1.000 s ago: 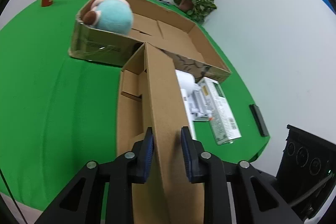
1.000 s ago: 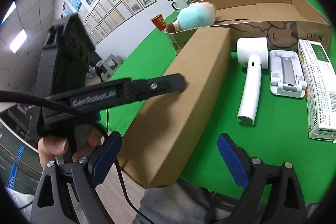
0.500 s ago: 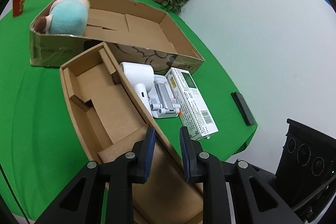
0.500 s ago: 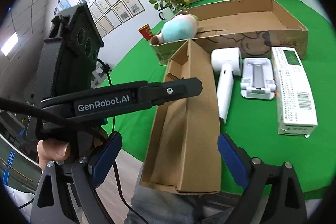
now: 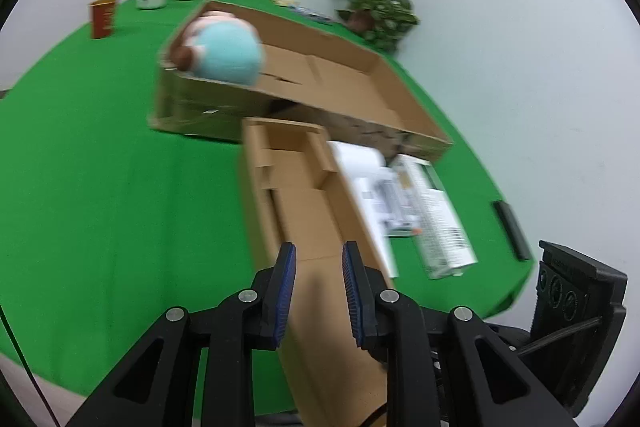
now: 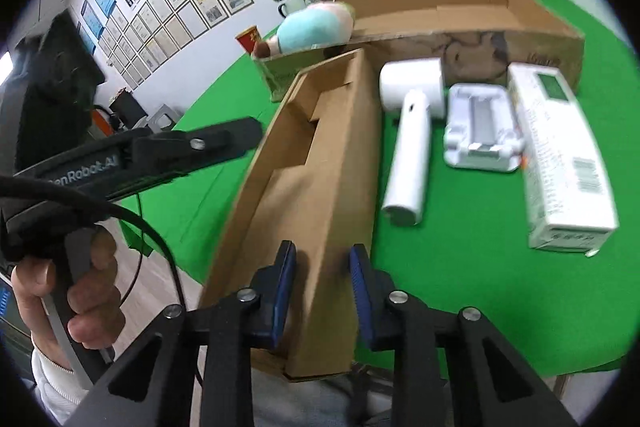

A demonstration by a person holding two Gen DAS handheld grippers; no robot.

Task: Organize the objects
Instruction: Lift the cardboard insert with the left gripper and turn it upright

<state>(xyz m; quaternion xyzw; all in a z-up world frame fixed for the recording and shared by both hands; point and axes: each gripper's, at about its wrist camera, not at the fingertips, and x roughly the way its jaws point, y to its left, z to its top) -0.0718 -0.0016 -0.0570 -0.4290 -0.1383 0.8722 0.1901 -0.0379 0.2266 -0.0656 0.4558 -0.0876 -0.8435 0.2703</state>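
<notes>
Now you have the long narrow brown cardboard tray [image 6: 320,163] gripped at its near end by both tongs: your right tongs [image 6: 322,287] have just been closing and now pinch its right-hand wall, while your left tongs [image 5: 318,291] pinch the cardboard at the same end. Two grips on one end seem meant to keep the tray from twisting as you steer it. It lies open side up on the green desk [image 5: 100,187], running from 6 o'clock toward 12.

At 12 o'clock the big open cardboard box [image 6: 520,27] blocks the tray's far end, a turquoise-and-pink plush toy [image 6: 312,27] sitting in its left corner. At 2 o'clock, just beside the tray, lie a white hair dryer [image 6: 408,147], a white moulded stand [image 6: 480,131] and a white-and-green carton [image 6: 560,155]; swinging right would likely knock them.
</notes>
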